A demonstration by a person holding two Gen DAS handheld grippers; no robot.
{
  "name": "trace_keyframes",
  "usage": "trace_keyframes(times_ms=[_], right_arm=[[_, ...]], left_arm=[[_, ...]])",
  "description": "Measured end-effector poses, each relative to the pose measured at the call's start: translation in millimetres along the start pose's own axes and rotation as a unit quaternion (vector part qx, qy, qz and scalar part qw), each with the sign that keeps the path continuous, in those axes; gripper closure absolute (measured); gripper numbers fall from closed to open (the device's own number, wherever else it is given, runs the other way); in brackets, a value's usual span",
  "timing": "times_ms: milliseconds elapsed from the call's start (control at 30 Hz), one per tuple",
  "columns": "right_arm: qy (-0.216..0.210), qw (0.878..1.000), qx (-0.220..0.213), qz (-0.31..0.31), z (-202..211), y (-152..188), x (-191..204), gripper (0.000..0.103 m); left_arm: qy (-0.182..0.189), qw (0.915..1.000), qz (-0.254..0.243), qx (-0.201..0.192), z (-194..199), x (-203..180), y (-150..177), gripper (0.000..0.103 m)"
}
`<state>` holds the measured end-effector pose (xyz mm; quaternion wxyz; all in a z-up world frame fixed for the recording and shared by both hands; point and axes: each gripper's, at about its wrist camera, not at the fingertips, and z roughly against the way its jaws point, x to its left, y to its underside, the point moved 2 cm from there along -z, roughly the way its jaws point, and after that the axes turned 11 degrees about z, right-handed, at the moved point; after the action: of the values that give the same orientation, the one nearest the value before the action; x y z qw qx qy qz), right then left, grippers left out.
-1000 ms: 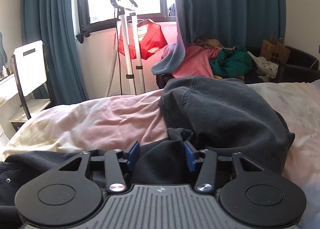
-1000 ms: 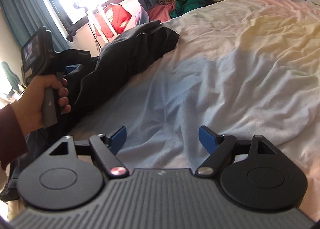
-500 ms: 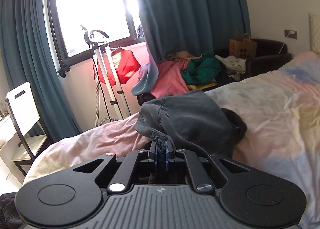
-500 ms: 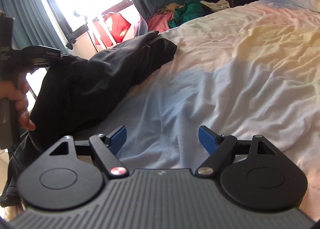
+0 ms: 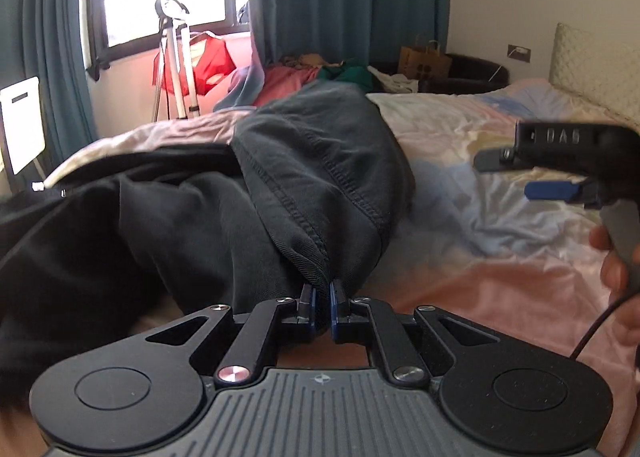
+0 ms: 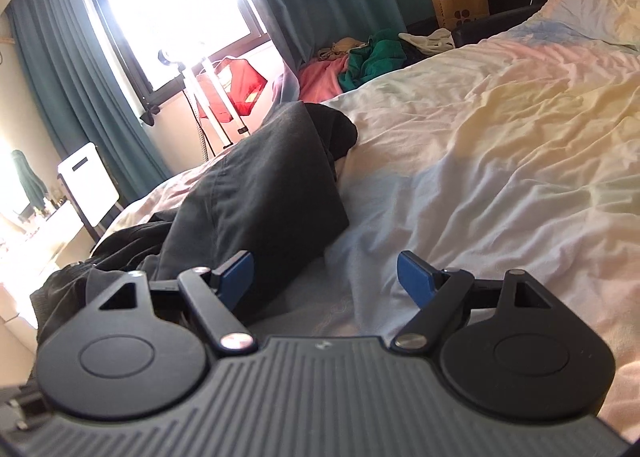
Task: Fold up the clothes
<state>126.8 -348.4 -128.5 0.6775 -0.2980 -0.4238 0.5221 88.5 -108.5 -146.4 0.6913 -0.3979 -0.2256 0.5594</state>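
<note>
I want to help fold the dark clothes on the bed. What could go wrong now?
1. The left gripper pinches only a thin seamed edge of the dark grey cotton garment, so that edge might slip out.
2. The open right gripper holds nothing, so the cloth may sag and fold crooked.
3. The rumpled pastel bedsheet could leave the fold lumpy.

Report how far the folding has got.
Done: one part of the dark garment already lies doubled over itself on the bed. In hand: the left gripper is shut on its ribbed hem. Left: the right gripper is open and empty; the garment remains bunched, not flat.
</note>
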Motion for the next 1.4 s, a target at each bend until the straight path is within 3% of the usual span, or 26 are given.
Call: trace_keyframes(times_ms=[100, 300, 533, 633, 700, 800, 833, 1033, 1133, 1200, 1233, 1400], right_arm=[[-0.003, 1.0, 0.0, 0.008, 1.7, 1.8, 4.8, 0.022], [-0.024, 0.999, 0.006, 0.025, -3.9, 5.8, 14.9, 0.022], [-0.084, 0.996, 0.004, 0.015, -13.4, 8.3, 24.6, 0.022], [-0.119, 0.993, 0.003, 0.014, -13.8, 11.0, 32.8, 0.031], [-0.135, 0.991, 0.008, 0.008, -12.4, 12.8, 35.5, 0.045], [-0.138, 0.99, 0.02, -0.002, -12.4, 16.6, 36.2, 0.065], [-0.138, 0.99, 0.025, -0.005, -12.5, 17.9, 36.3, 0.065], [-0.11, 0.993, 0.036, 0.023, -37.7, -6.4, 52.7, 0.064], [-0.101, 0.994, 0.027, 0.038, -63.9, -33.7, 69.7, 0.055], [-0.105, 0.992, 0.026, 0.064, -93.2, -52.3, 91.0, 0.035], [-0.107, 0.99, 0.028, 0.088, -110.3, -59.6, 105.3, 0.031], [-0.083, 0.976, 0.062, 0.191, -200.1, -77.9, 170.1, 0.029]], left_arm=[[-0.003, 0.9998, 0.017, 0.001, -3.5, 7.5, 16.0, 0.096], [0.005, 0.9987, 0.045, -0.023, 6.8, 13.7, 6.7, 0.094], [0.016, 0.9975, 0.068, -0.01, 7.4, 14.8, 8.3, 0.094], [0.019, 0.9968, 0.077, 0.011, 0.2, 14.1, 11.3, 0.095], [0.017, 0.9964, 0.079, 0.026, -9.0, 13.4, 14.1, 0.095], [0.017, 0.9964, 0.077, 0.031, -15.9, 13.4, 16.1, 0.095], [0.017, 0.9963, 0.077, 0.032, -17.7, 13.2, 16.2, 0.095], [0.029, 0.9951, 0.087, 0.037, -28.4, 15.6, 17.4, 0.095], [0.042, 0.9926, 0.106, 0.041, -34.6, 22.0, 16.5, 0.094], [0.049, 0.991, 0.116, 0.044, -36.5, 25.1, 15.7, 0.094], [0.053, 0.9901, 0.122, 0.045, -37.1, 26.4, 15.6, 0.094], [0.079, 0.9848, 0.147, 0.049, -43.5, 35.2, 15.5, 0.094]])
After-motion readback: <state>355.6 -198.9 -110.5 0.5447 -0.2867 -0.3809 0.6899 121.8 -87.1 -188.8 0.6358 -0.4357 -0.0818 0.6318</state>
